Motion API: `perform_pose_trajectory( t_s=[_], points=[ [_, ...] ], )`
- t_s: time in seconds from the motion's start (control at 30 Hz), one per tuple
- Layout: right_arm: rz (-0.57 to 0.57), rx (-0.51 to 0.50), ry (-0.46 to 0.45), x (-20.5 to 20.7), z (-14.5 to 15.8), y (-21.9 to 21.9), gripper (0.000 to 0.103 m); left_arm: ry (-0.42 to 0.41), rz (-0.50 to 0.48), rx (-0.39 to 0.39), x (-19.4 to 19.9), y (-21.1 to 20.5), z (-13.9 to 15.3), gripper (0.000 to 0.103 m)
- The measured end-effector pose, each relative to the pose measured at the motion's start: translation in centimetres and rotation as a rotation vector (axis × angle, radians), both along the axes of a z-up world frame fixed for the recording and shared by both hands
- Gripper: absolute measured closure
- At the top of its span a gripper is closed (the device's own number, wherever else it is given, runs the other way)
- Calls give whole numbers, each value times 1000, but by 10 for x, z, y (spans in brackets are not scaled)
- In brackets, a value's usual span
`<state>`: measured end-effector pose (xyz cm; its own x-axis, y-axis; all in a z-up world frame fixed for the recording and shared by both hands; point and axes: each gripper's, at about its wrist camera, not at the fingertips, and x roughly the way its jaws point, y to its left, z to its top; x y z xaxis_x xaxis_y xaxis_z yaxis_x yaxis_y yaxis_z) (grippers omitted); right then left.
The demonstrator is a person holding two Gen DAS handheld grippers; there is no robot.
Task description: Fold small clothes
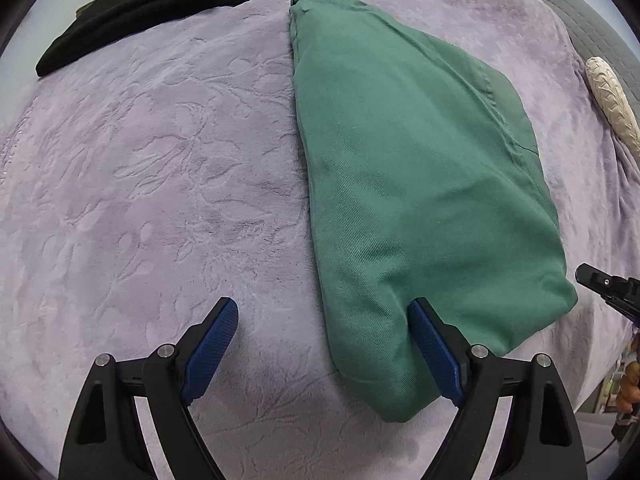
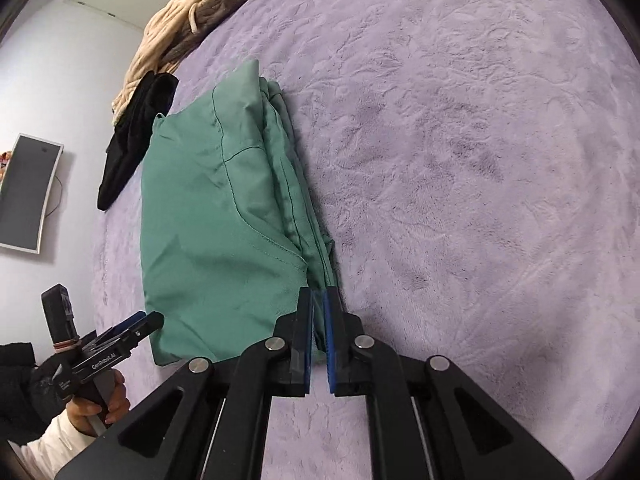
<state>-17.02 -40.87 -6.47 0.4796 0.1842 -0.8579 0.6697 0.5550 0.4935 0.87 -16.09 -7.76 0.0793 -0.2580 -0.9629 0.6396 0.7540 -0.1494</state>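
Note:
A green garment (image 1: 412, 184) lies folded lengthwise on the lilac bedspread (image 1: 140, 168). My left gripper (image 1: 322, 304) stands open, pointing steeply down over the garment's near end. Its right finger (image 1: 430, 340) presses into the cloth and its left finger (image 1: 212, 340) hangs over the bare bedspread. In the right wrist view my right gripper (image 2: 319, 292) is shut on the near corner of the green garment (image 2: 208, 216), with a thin strip of green cloth between the blue pads. The left gripper (image 2: 136, 328) shows at the lower left, held in a person's hand (image 2: 108, 404).
A black garment (image 1: 152, 8) and a beige knitted one (image 2: 180, 28) lie at the far side of the bed. A pale knitted item (image 1: 612, 100) and a grey quilted cushion (image 1: 592, 36) sit at the right edge. A wall screen (image 2: 28, 196) hangs beyond the bed.

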Motion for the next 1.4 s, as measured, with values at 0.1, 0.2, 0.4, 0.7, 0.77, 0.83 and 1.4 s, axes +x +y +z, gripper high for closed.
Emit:
perform_pose_trajectory(
  t_s=[0.1, 0.2, 0.4, 0.7, 0.77, 0.83, 1.4],
  points=[
    [13, 4, 7, 8, -3, -3, 95, -11, 5, 12, 2, -3, 3, 15],
    [32, 12, 4, 20, -6, -3, 95, -11, 11, 26, 4, -4, 5, 15],
    [64, -4, -2, 41, -7, -7, 45, -26, 52, 6, 15, -2, 9, 15],
    [105, 75, -63, 73, -22, -39, 28, 18, 127, -90, 65, -4, 14, 0],
    [112, 131, -79, 79, -32, -46, 27, 53, 142, -106, 76, -10, 5, 0],
    [113, 187, -97, 84, -43, -52, 27, 115, 148, -134, 87, -15, -7, 0],
    [125, 421, -203, 137, -93, -51, 75, 283, 57, -219, 73, -89, -53, 12]
  ],
)
